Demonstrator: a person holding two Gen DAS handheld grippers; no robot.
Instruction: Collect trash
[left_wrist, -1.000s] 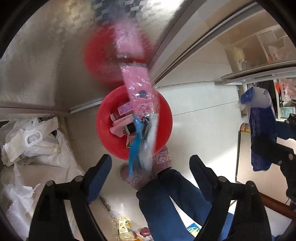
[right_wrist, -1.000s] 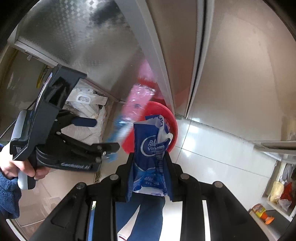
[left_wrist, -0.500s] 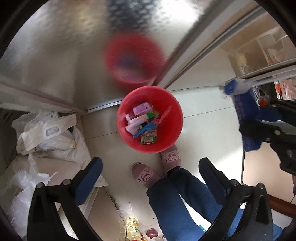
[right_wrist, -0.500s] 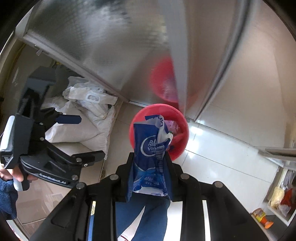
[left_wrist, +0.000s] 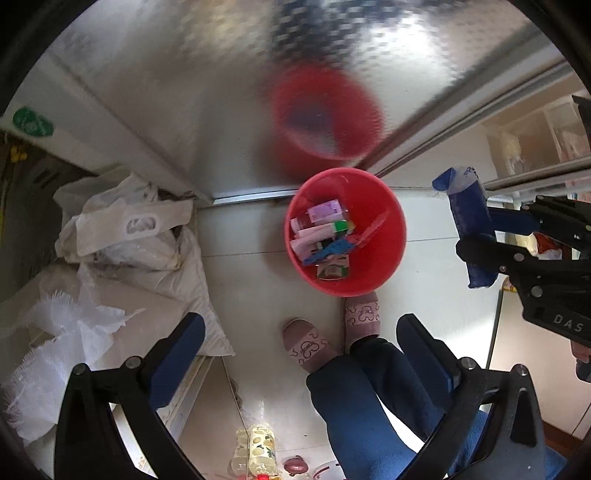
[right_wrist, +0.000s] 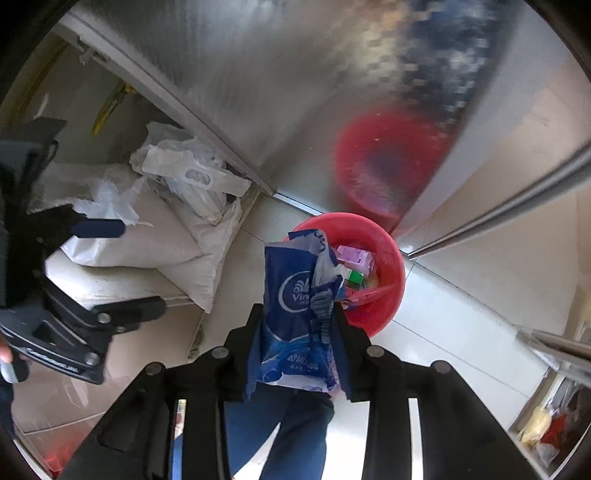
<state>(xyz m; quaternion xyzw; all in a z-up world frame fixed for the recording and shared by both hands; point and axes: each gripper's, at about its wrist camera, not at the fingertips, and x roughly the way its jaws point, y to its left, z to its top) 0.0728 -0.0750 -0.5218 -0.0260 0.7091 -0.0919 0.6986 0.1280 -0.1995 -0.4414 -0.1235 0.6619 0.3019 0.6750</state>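
Beside steel cabinet (left_wrist: 177, 74), white sacks (left_wrist: 147, 258) flank red bin (left_wrist: 388, 266).

Glossy red plastic bucket (left_wrist: 384, 266), shiny embossed metal panel (left_wrist: 207, 74) throwing its blurred reflection, crinkly blue plastic wrapper (right_wrist: 295, 314), smooth glossy floor tiles (left_wrist: 436, 206), rough woven white sacks (left_wrist: 122, 258), matt black gripper plastic.

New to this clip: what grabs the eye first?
The red bucket on the pale floor, holding small packages, mirrored in the metal door behind it. Then the blue wrapper between the right gripper fingers, above the bucket's near rim. The left gripper is open, empty.
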